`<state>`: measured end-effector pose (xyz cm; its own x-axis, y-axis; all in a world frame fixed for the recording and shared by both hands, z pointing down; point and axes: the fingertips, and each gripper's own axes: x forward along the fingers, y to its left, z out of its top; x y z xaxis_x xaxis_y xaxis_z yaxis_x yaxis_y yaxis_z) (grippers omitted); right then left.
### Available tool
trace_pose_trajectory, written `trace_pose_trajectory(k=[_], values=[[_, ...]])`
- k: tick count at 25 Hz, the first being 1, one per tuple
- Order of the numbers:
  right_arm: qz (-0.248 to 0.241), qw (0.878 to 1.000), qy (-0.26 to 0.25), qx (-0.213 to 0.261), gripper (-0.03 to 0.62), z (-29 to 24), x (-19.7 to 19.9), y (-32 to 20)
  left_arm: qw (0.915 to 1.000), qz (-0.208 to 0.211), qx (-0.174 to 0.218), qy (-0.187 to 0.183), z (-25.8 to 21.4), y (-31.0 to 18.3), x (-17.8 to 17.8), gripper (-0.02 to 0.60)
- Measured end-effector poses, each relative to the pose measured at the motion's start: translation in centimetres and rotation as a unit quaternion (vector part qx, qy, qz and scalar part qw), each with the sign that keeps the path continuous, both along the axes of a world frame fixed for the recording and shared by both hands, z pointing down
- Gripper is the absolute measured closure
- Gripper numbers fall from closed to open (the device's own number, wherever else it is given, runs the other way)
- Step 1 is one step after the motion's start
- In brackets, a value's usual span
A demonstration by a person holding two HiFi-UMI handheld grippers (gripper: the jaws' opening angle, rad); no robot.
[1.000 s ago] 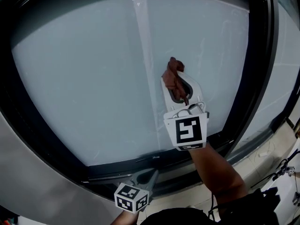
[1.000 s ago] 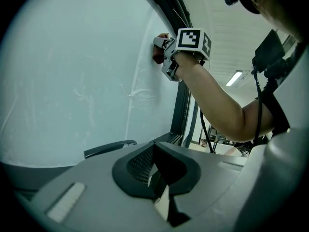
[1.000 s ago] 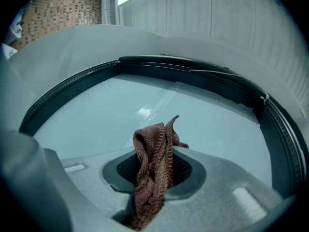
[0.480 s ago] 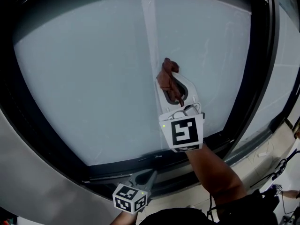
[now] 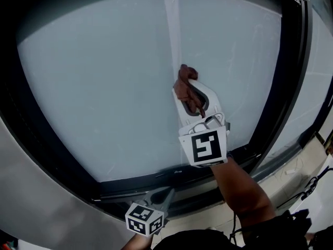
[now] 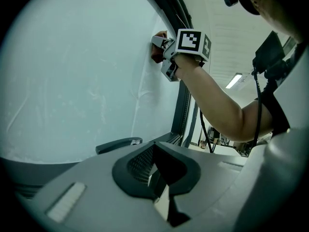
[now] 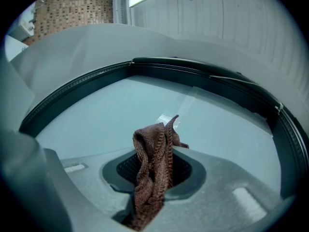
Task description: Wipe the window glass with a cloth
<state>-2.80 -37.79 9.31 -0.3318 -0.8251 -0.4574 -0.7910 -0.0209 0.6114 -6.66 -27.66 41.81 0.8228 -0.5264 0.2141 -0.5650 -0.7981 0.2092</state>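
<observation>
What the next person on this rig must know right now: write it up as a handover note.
Right gripper: shut on the brown cloth, pressing it to the window glass near mid-pane, beside a pale vertical stripe.
Left gripper: shut, empty, held low by the bottom frame.
Done: wiping is under way. How much of the pane is covered cannot be told; faint streaks show.
Left: probably work the cloth across the rest of the glass.
</observation>
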Motion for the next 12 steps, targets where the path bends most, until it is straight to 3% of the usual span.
trace_pose_trajectory(k=[12], values=[[0.002,0.990,0.144,-0.004,0.511,1.9,-0.4,0.0,0.9998,0.016,0.002,0.012,-0.2,0.2,1.4,0.565]])
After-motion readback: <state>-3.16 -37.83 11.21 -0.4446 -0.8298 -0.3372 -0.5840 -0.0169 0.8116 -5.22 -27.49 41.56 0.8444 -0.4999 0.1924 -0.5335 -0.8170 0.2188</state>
